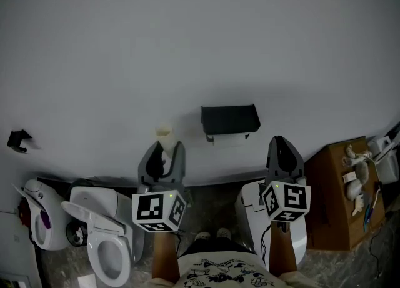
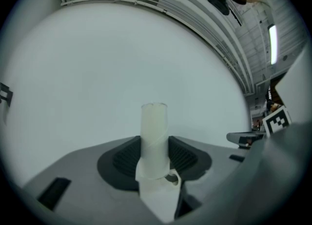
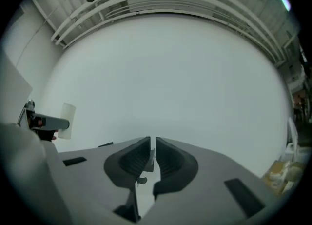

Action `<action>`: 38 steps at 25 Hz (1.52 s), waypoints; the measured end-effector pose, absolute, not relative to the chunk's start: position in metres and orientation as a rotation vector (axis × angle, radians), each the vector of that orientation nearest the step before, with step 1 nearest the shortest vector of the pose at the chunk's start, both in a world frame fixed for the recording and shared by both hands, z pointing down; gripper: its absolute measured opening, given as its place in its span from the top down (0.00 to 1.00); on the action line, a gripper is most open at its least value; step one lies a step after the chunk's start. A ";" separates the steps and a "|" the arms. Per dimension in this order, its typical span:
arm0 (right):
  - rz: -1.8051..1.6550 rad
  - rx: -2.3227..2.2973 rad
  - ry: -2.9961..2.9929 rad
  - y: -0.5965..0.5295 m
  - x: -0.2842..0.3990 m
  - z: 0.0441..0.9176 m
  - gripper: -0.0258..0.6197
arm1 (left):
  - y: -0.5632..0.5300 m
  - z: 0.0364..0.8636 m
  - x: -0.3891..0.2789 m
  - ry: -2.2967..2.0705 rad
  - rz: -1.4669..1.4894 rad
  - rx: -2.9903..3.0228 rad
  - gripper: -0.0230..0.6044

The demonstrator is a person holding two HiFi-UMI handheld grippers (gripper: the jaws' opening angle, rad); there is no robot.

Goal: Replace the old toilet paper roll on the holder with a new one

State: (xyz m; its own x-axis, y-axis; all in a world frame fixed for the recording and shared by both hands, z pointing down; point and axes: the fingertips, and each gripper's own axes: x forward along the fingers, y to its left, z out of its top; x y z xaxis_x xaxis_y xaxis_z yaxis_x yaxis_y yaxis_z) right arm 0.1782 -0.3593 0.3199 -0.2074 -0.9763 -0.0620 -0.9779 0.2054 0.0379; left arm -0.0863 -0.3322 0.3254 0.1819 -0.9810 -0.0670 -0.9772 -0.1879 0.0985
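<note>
While the old cardboard tube [image 2: 154, 138] is clamped in the left gripper [image 1: 161, 158], the right gripper [image 3: 152, 155] is closed empty; refilling the holder [image 1: 230, 118] seems outstanding.

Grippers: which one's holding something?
The left gripper: its jaws clamp an empty cardboard tube. The right gripper is shut with nothing between its jaws.

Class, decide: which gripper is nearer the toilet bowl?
Left. The left gripper, holding a cardboard tube, is just up and right of the toilet bowl; the right gripper, fingers shut and empty, is farther off to its right.
</note>
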 end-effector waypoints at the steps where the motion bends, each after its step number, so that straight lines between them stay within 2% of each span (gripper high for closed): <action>1: 0.081 -1.960 2.390 -0.359 0.183 0.318 0.89 | -0.333 0.325 -0.086 -1.982 -0.174 2.392 0.67; 38: 0.008 -1.980 2.339 -0.360 0.193 0.325 0.91 | -0.340 0.320 -0.081 -2.016 -0.152 2.401 0.67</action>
State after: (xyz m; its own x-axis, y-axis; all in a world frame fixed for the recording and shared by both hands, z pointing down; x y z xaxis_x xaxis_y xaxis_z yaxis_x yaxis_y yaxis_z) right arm 0.1929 -0.3604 0.3251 -0.1635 -0.9846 -0.0618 -0.9850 0.1664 -0.0457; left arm -0.0811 -0.3396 0.3196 0.1703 -0.9827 -0.0724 -0.9825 -0.1750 0.0645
